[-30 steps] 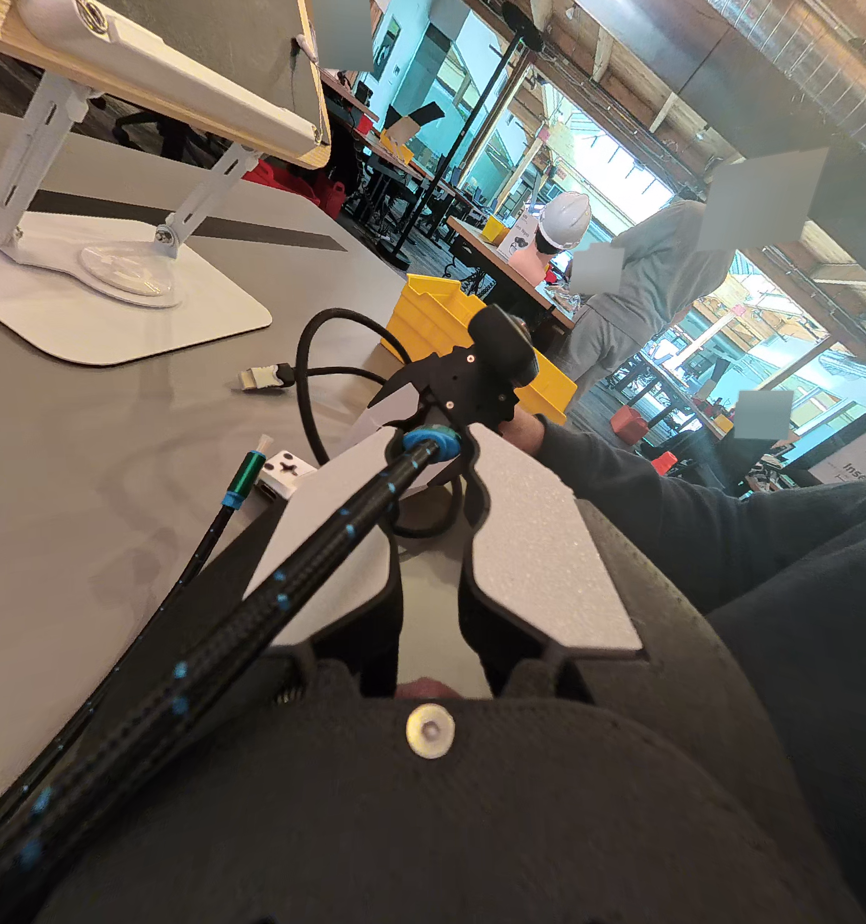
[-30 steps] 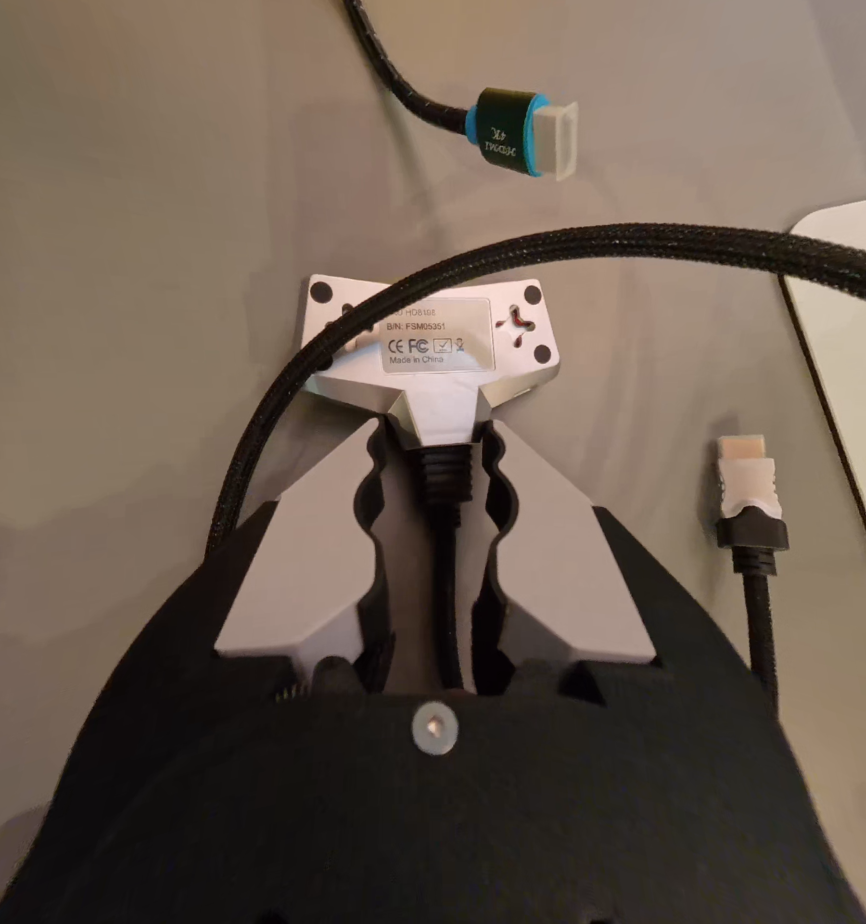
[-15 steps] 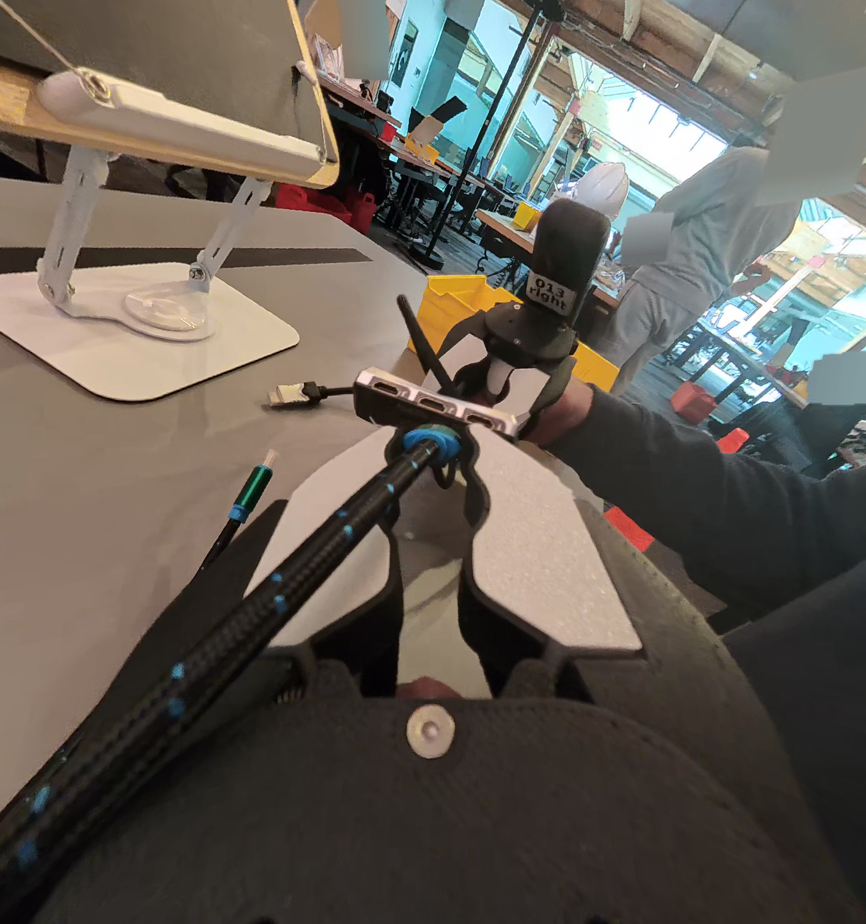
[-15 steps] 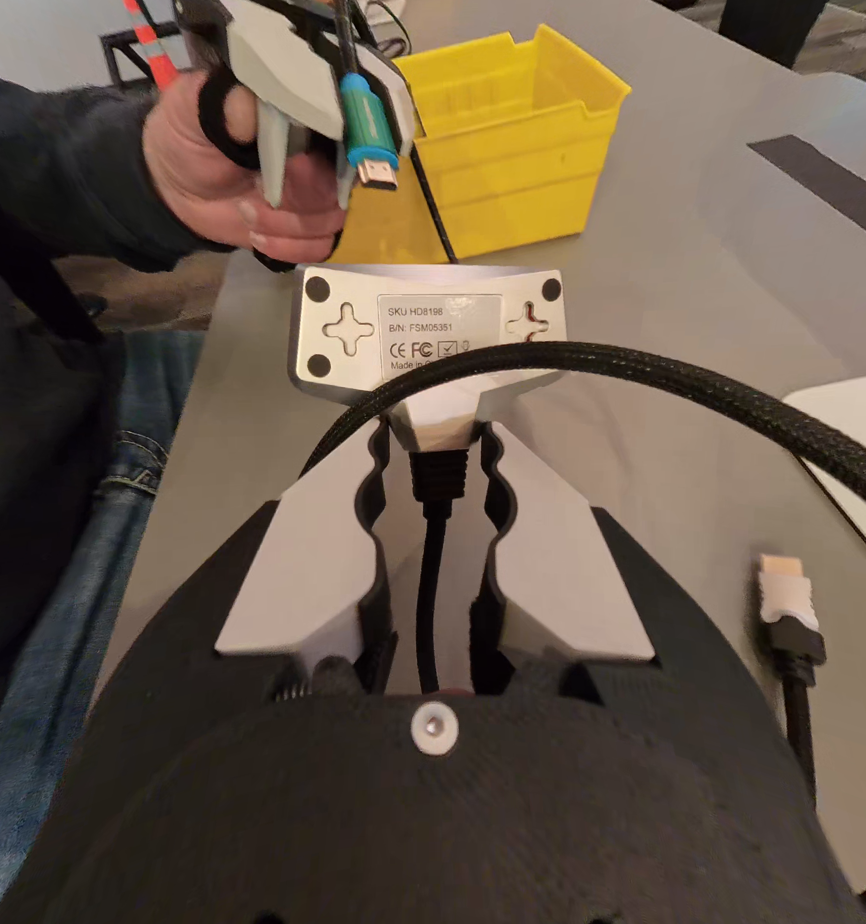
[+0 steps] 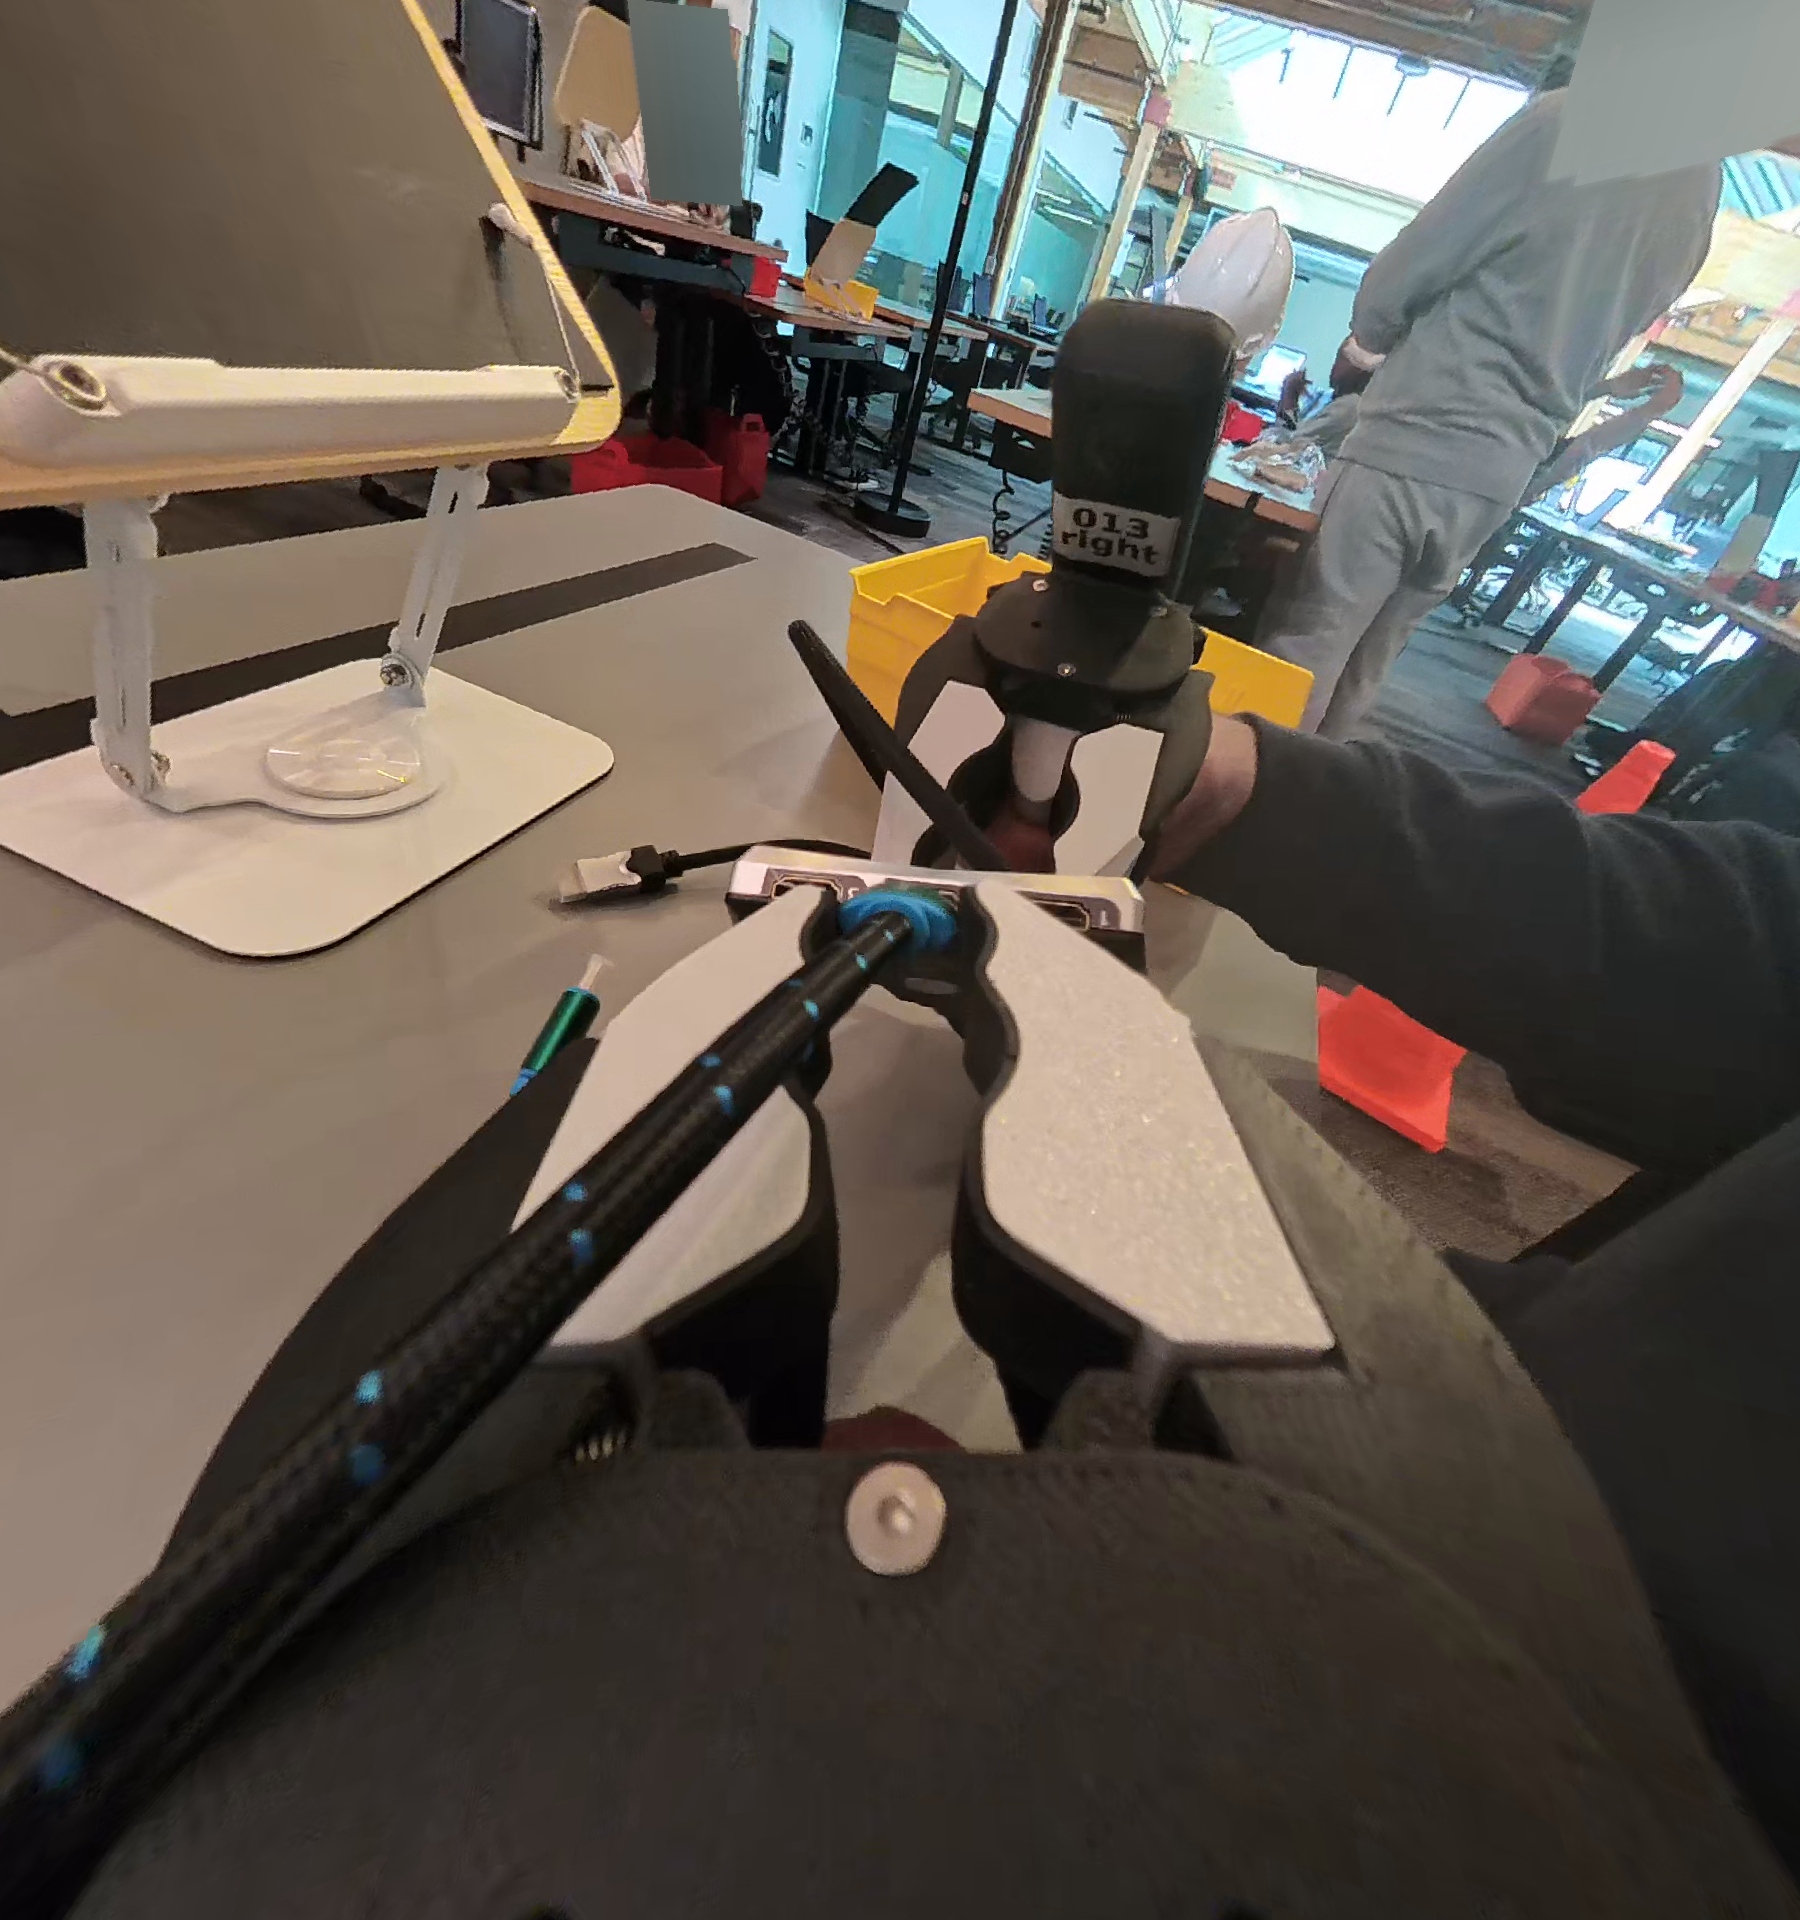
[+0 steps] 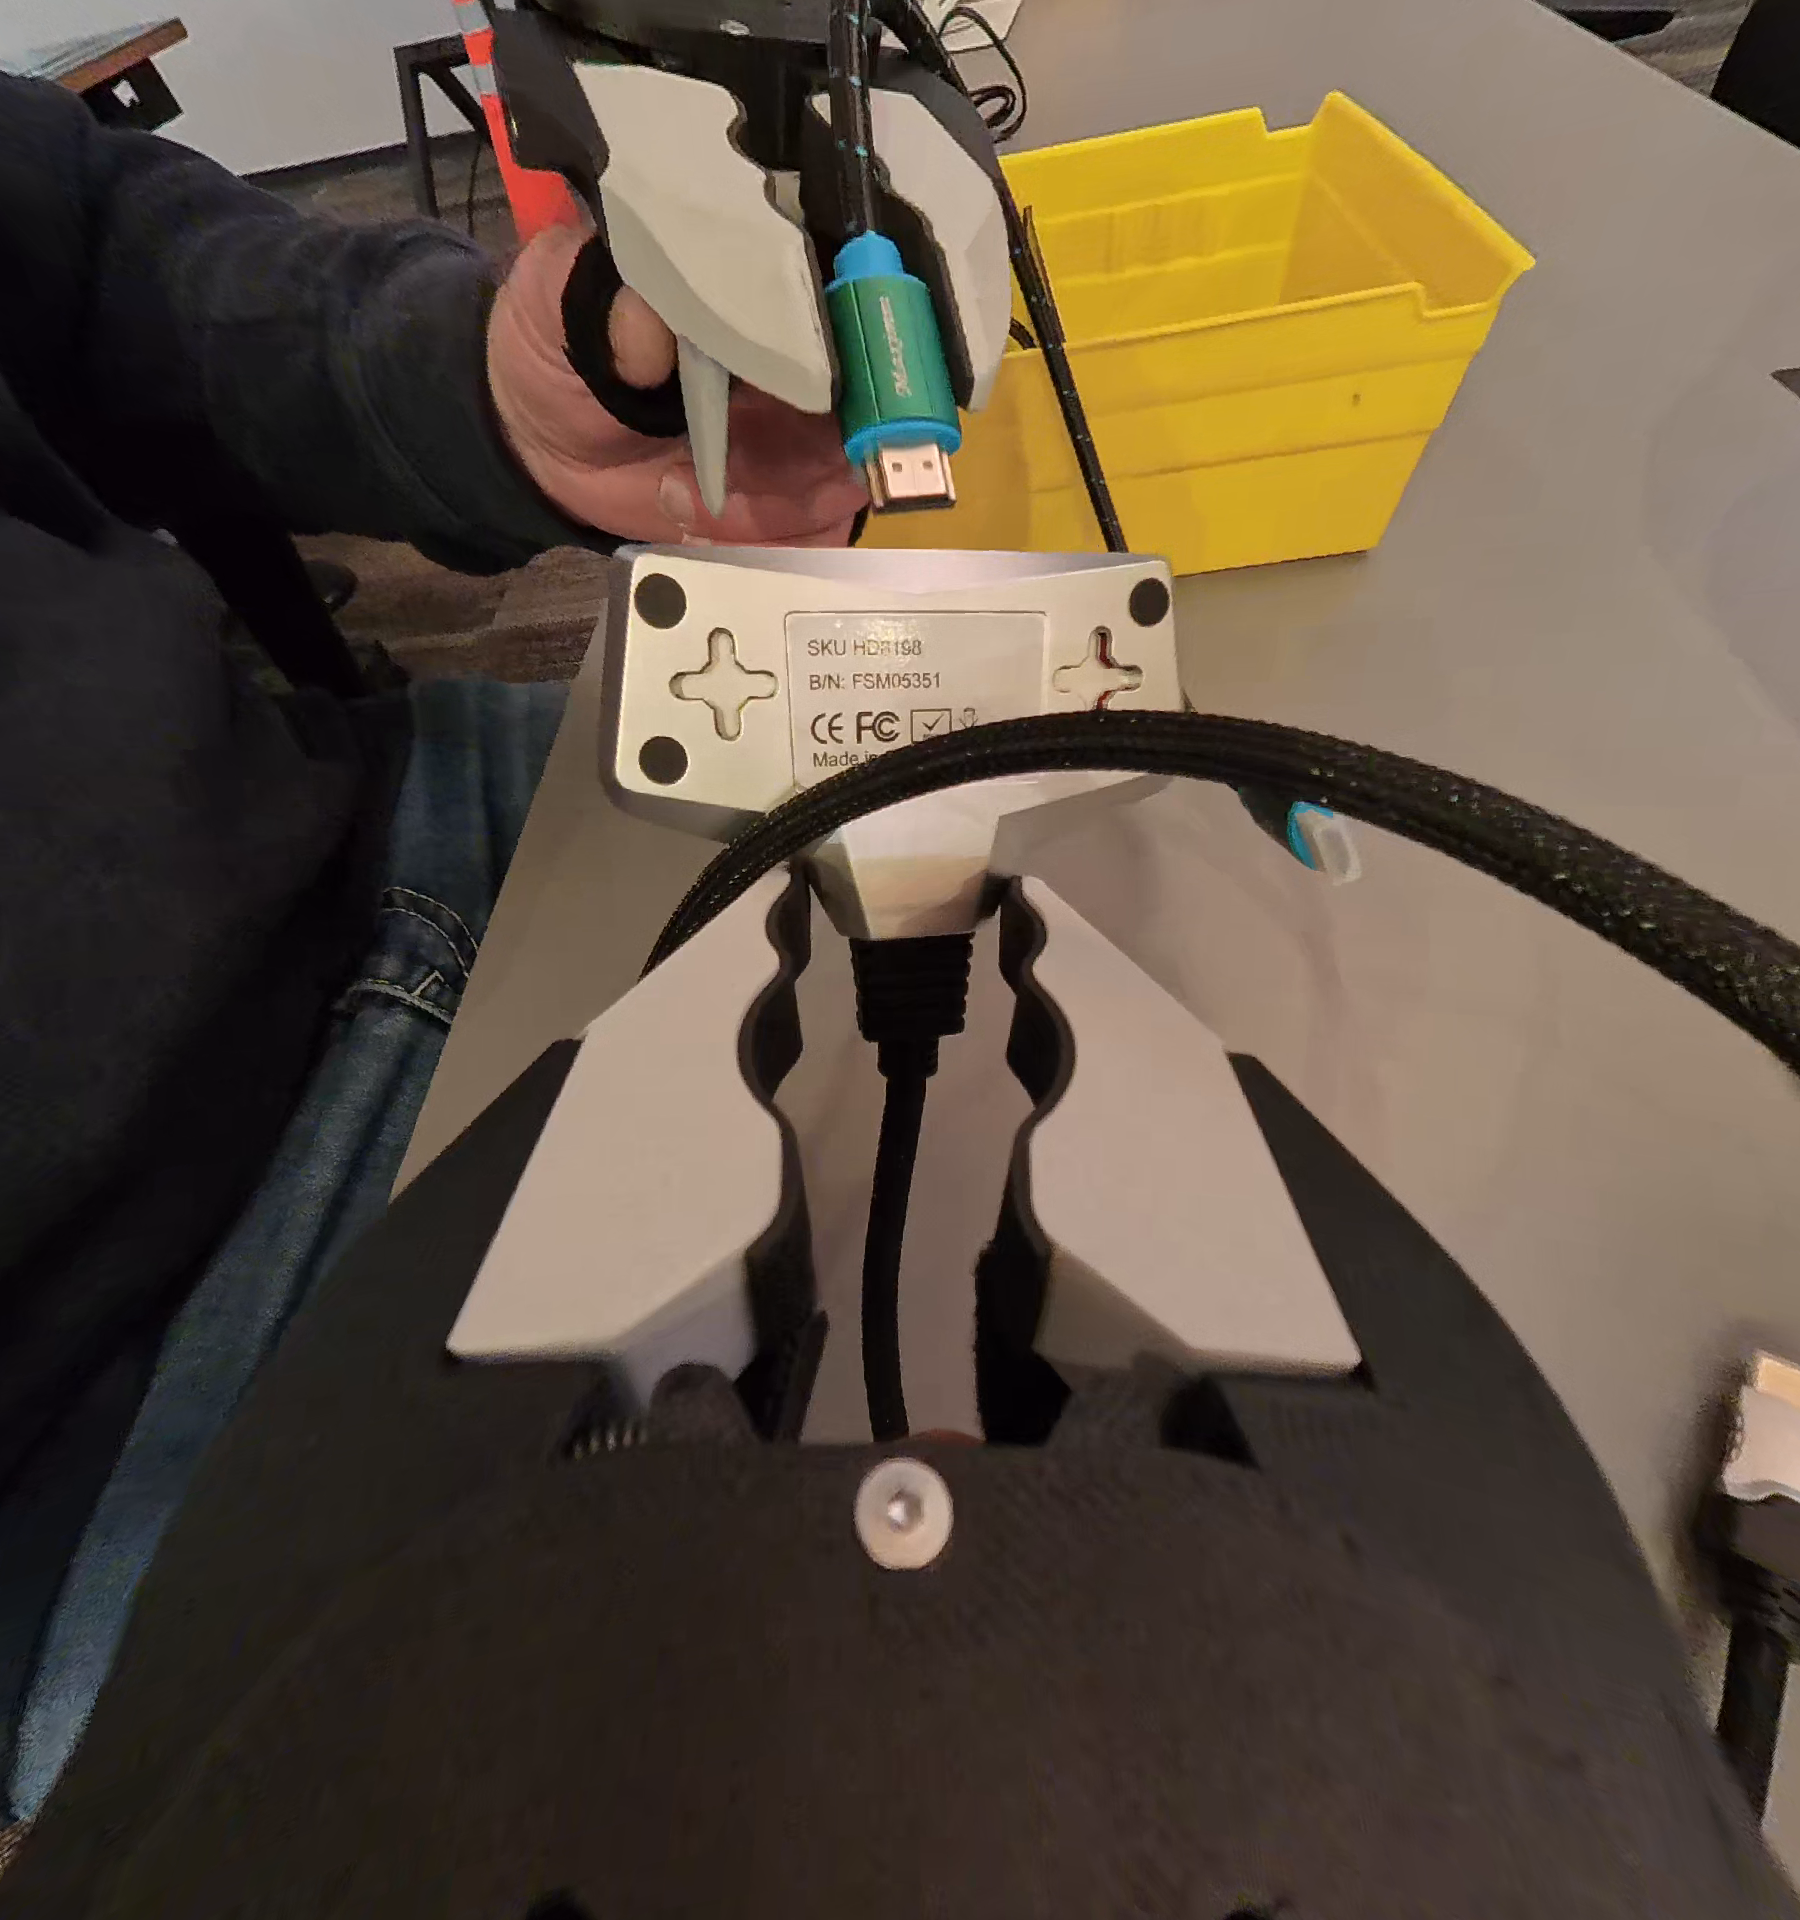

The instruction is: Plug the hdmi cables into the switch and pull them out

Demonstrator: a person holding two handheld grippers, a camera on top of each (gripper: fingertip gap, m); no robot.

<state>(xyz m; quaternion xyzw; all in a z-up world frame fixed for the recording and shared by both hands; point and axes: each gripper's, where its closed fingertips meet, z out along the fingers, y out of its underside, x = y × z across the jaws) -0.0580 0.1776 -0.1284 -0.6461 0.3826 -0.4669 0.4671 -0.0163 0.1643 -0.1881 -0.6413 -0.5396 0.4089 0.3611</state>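
Observation:
My right gripper (image 6: 901,896) is shut on the narrow cable end of the silver HDMI switch (image 6: 891,686) and holds it above the table edge, underside toward its camera. My left gripper (image 5: 891,920) is shut on a green HDMI plug with blue collars (image 6: 891,364). The plug's gold tip sits just short of the switch's port side, apart from it. In the left wrist view the switch (image 5: 1083,906) shows its ports just beyond my fingertips, with the right gripper (image 5: 1041,821) behind it.
A second green plug (image 5: 563,1023) and a black plug with a pale cap (image 5: 615,875) lie on the grey table (image 5: 200,1143). A thick braided cable (image 6: 1447,810) arcs over the switch. A yellow bin (image 6: 1239,343) stands behind, a white stand (image 5: 283,831) at left. One gripper's finger ends stand about 8 cm off the other's.
My right gripper has lifted the switch off the table and turned its ports toward the left gripper. The green plug in my left gripper has come close to the ports.

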